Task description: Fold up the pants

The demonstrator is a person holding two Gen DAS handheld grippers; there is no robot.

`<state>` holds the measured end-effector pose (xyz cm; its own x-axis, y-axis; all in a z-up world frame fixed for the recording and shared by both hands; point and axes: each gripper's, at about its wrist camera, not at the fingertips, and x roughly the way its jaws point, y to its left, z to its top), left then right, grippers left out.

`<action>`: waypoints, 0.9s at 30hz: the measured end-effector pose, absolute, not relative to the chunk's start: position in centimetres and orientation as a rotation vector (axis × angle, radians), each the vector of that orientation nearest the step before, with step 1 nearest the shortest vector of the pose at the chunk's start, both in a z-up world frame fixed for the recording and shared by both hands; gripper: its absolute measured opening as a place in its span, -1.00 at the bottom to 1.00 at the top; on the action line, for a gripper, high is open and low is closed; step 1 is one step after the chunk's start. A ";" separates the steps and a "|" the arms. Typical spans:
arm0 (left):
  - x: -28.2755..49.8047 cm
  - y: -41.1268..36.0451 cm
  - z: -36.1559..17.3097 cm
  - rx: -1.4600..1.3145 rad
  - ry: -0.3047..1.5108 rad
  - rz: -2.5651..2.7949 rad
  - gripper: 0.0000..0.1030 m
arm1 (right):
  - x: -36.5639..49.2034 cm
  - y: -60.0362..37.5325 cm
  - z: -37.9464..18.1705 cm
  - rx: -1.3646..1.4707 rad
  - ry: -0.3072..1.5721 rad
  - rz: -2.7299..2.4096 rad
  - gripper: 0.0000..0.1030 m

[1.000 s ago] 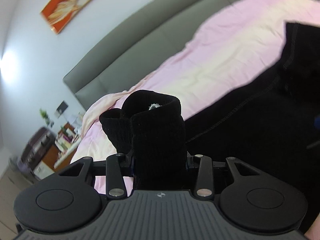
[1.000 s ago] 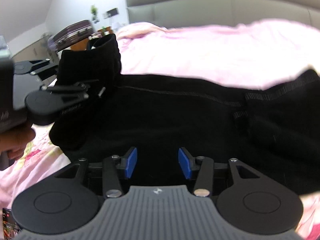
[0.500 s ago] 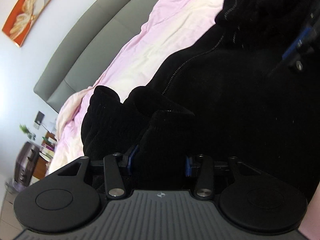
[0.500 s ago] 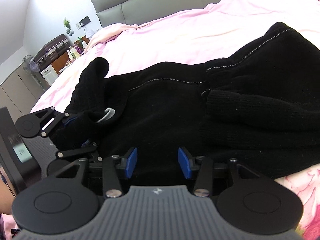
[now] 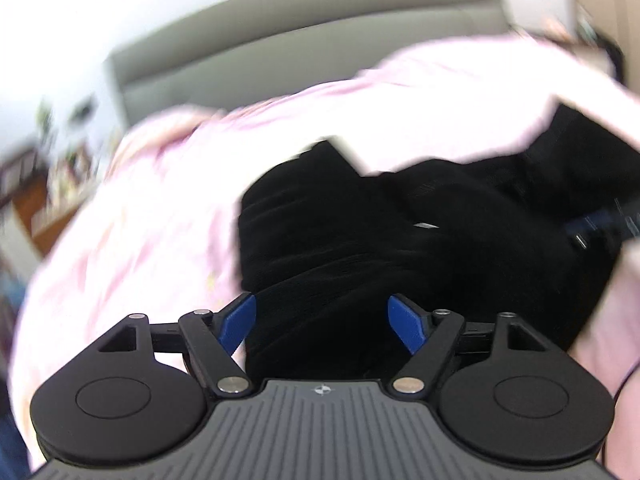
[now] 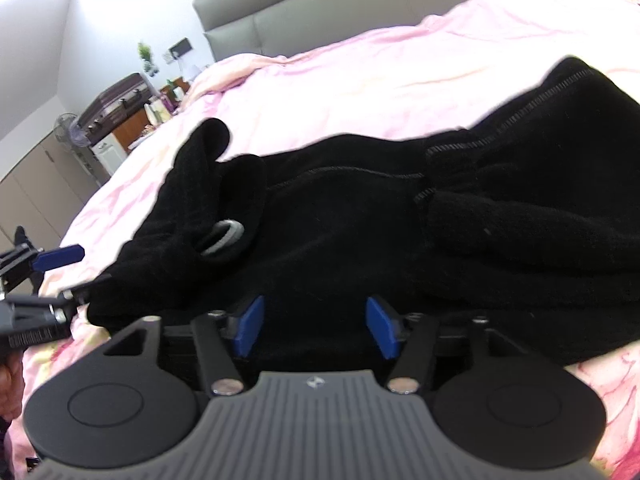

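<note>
The black pants (image 6: 360, 220) lie folded on the pink bed cover (image 6: 360, 80), with ribbed cuffs bunched at their left end (image 6: 200, 184). In the left wrist view the pants (image 5: 360, 240) lie just ahead of my left gripper (image 5: 322, 322), which is open and empty, its blue pads (image 5: 236, 322) spread wide. My right gripper (image 6: 314, 326) is open and empty, low over the near edge of the pants. The left gripper also shows at the left edge of the right wrist view (image 6: 48, 272), beside the cuff end. The left wrist view is blurred.
A grey padded headboard (image 6: 360, 8) stands at the far side of the bed. A bedside cabinet with a dark case and small items (image 6: 120, 108) stands beyond the bed's left corner. A fan (image 6: 66, 128) stands by the wall.
My left gripper has opened and let go of the pants cuffs, then pulled back to the left. The cuffs now lie on the folded pants. The right gripper has stayed open.
</note>
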<state>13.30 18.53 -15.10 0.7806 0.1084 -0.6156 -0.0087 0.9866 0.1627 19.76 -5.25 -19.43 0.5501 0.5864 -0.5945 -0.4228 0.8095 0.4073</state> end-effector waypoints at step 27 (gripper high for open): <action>15.4 29.6 -20.0 -0.753 0.798 -0.084 0.78 | 23.7 5.5 -16.5 0.394 0.957 0.909 -0.78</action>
<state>15.43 29.61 -19.97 0.7091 -0.3393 -0.6181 -0.2032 0.7410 -0.6400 23.71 5.53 -16.48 0.2582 0.8080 -0.5295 -0.4872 0.5823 0.6509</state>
